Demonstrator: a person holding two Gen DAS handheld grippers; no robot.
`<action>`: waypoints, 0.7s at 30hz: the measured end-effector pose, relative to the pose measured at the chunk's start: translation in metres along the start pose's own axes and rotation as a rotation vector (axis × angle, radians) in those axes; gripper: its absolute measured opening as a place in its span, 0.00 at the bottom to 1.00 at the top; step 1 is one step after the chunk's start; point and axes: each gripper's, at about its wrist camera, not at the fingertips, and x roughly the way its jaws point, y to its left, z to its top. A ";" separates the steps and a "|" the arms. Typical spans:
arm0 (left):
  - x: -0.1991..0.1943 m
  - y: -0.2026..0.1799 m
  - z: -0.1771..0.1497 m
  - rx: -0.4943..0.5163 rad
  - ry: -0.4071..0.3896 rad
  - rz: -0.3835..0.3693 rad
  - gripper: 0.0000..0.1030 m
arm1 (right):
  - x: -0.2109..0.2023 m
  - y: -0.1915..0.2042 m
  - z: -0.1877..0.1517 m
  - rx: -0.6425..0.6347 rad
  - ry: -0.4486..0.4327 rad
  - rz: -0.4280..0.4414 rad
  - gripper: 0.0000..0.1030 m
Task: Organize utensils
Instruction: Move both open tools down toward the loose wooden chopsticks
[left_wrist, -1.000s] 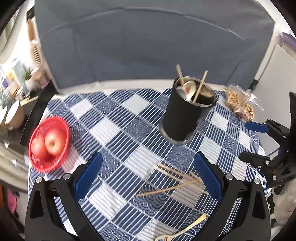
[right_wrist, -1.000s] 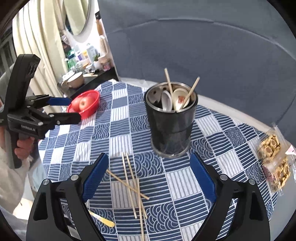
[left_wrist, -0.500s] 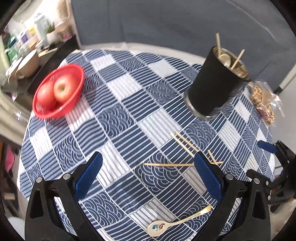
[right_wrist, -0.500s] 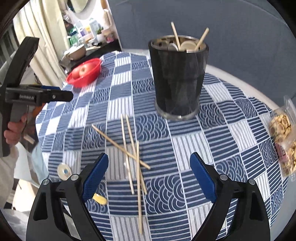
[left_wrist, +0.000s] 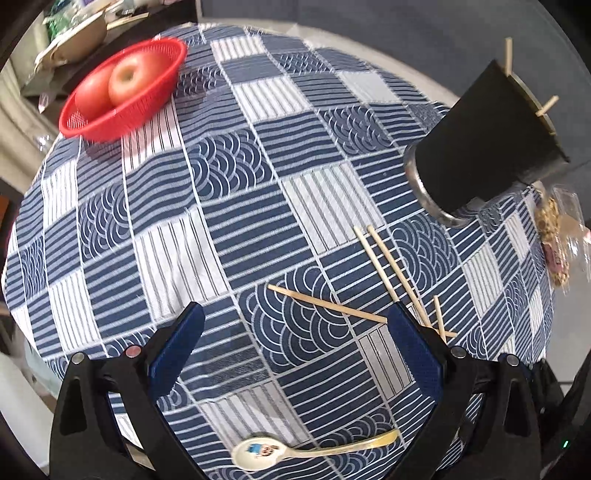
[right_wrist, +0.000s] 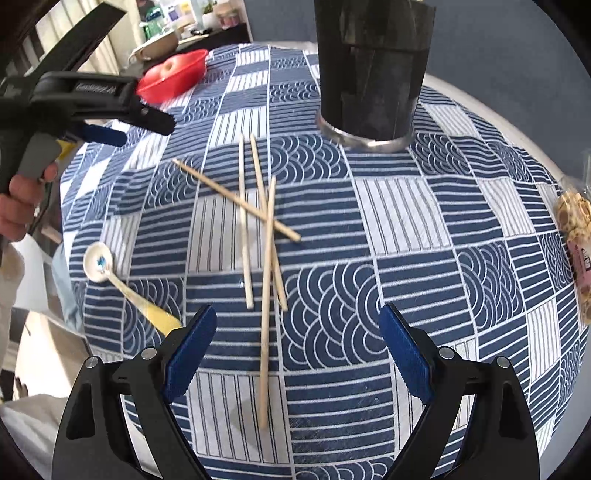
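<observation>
The round table (left_wrist: 258, 206), covered in a blue-and-white patchwork cloth of stripes and wave motifs, fills far more of both wrist views than it did a second ago, so both hands have come down toward it and tipped their tools more steeply at the cloth. The tall black cylindrical holder with a steel base (right_wrist: 371, 74), already stocked with a few wooden sticks, now shows only its side wall in the right view, its mouth out of sight above the frame. At the far left edge sits the red plastic mesh basket holding two apples (left_wrist: 123, 88), well apart from the work. The left gripper (left_wrist: 295, 343) has its blue-padded jaws spread wide with nothing between them, and the right gripper (right_wrist: 297, 338) is the same, wide and empty. Four loose wooden chopsticks (right_wrist: 258, 221) lie crossed on the cloth near the holder, one running down between the right jaws. The cream ceramic spoon with a cartoon print and yellow handle (left_wrist: 306, 448) lies just below the left jaws. Judging by this, each hand is lining up a pickup: right for a chopstick, left for the spoon.
</observation>
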 end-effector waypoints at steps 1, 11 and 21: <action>0.003 -0.001 0.001 -0.010 0.009 0.008 0.94 | 0.002 -0.001 -0.001 0.000 0.006 0.002 0.83; 0.044 -0.016 0.006 -0.058 0.121 0.068 0.94 | 0.022 -0.007 0.000 0.008 0.068 0.042 0.82; 0.070 -0.026 0.007 -0.044 0.187 0.131 0.96 | 0.025 -0.008 0.004 -0.002 0.085 -0.032 0.62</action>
